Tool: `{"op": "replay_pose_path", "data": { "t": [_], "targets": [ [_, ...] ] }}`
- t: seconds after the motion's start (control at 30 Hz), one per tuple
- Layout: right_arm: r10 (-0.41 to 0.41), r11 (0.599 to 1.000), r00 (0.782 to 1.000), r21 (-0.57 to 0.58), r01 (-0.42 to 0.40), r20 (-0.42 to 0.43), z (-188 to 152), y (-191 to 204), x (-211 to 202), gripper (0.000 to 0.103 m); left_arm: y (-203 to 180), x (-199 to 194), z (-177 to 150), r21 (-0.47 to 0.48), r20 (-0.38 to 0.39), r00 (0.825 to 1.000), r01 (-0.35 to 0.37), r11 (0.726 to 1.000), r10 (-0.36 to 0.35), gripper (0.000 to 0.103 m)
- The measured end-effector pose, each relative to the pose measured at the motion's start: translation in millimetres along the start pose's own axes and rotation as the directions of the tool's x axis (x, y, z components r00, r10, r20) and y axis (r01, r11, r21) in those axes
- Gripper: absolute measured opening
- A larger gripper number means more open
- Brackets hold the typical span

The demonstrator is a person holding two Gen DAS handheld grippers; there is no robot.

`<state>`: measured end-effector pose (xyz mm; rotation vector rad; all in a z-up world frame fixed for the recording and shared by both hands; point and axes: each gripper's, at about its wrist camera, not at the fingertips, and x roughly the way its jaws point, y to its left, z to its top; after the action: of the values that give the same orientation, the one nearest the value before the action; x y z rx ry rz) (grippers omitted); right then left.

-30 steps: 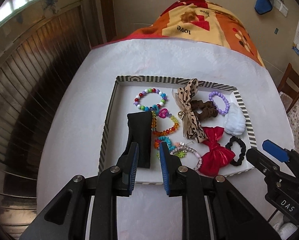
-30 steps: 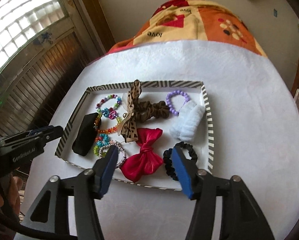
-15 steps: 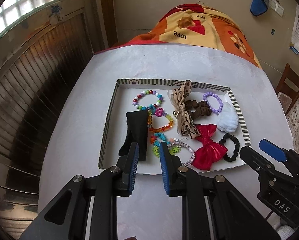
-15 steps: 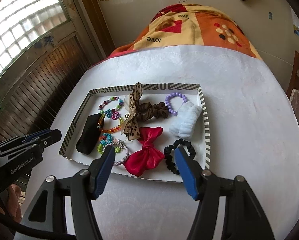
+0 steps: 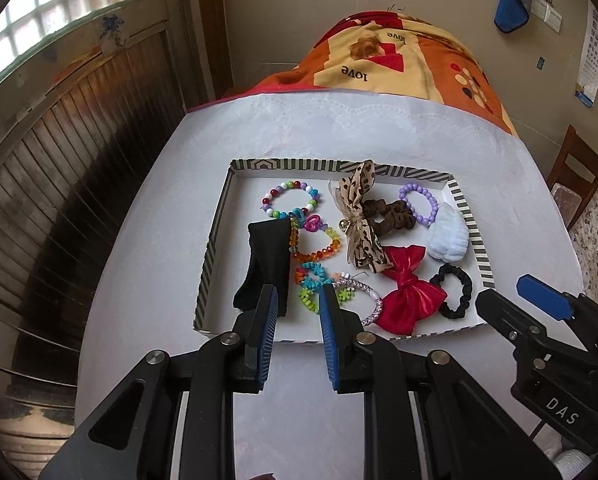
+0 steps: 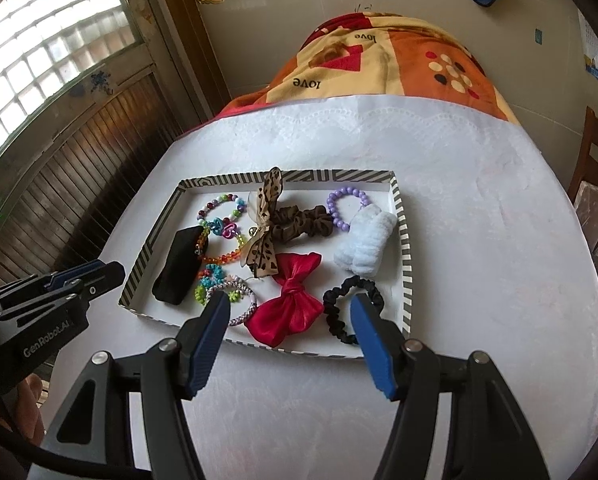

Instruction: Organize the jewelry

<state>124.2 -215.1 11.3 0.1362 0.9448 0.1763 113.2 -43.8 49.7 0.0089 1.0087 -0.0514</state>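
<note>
1. The worktop, under a white cover, carries one striped-rimmed tray near its middle; all the jewelry and hair pieces lie inside it.
2. Largest pieces: a black band at the tray's left edge, a red bow at the near edge, a white scrunchie at the right edge.
3. Smaller: a black scrunchie in the near right corner, and beaded bracelets overlapping beside the black band.
4. The left gripper hovers over the near edge, jaws narrowly apart and empty; the right gripper hovers with jaws wide apart, empty.
5. Risk: the bracelets touch one another, so a pinch could drag neighbours or snag the bow; narrow jaws may miss a ring.
</note>
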Motion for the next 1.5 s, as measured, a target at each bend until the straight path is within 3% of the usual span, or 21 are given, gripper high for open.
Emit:
{"op": "replay_pose_path", "data": {
  "t": [1.5],
  "targets": [
    [0.004,1.000,1.000,-0.021,-0.004,-0.030,-2,4,9,0.066,-2,1,-3,0.005,-0.005,1.000,0.023,1.000,-0.023,0.011]
  ]
}}
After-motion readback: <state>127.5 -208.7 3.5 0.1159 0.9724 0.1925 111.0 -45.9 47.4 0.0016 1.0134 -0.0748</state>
